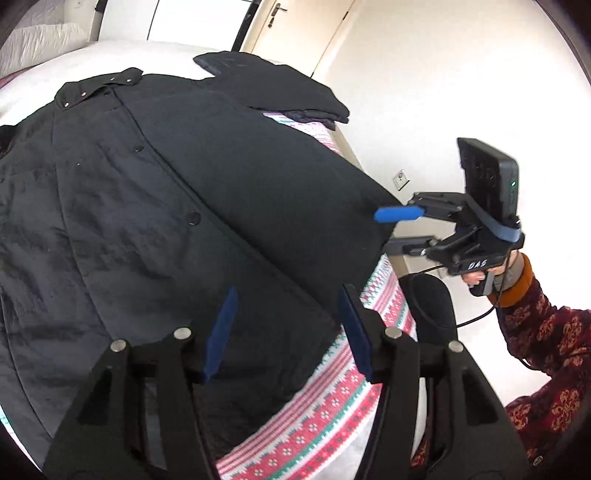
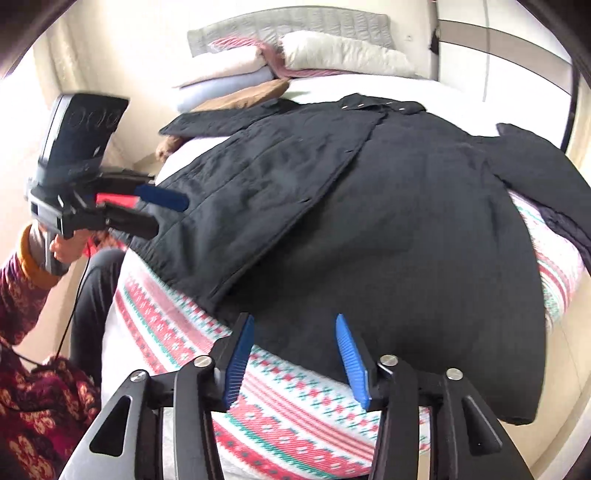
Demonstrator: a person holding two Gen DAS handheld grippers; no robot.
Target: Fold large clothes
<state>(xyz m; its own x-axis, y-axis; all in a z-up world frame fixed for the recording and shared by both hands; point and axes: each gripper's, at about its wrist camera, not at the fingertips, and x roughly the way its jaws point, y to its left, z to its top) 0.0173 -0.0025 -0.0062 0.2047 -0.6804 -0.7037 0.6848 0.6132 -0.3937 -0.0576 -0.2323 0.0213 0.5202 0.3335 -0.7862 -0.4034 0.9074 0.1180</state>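
**Hovering over the spread coat, both grippers empty**

Holding both grippers above the near edge of the bed, you have nothing clamped in either. Your left gripper (image 1: 288, 332) stands with its blue pads parted over the coat's hem, no cloth between them. Your right gripper (image 2: 295, 358) is likewise parted, its pads above the patterned blanket (image 2: 295, 424) just short of the hem. The black coat (image 1: 166, 192) lies flat, front up, across the bed, collar (image 2: 380, 105) toward the pillows (image 2: 343, 55), with one front panel lapped over the other along the snap line. One sleeve (image 1: 280, 88) reaches out toward the far side near the door (image 1: 295, 29). Your patterned sleeve (image 1: 546, 332) shows behind the right gripper.
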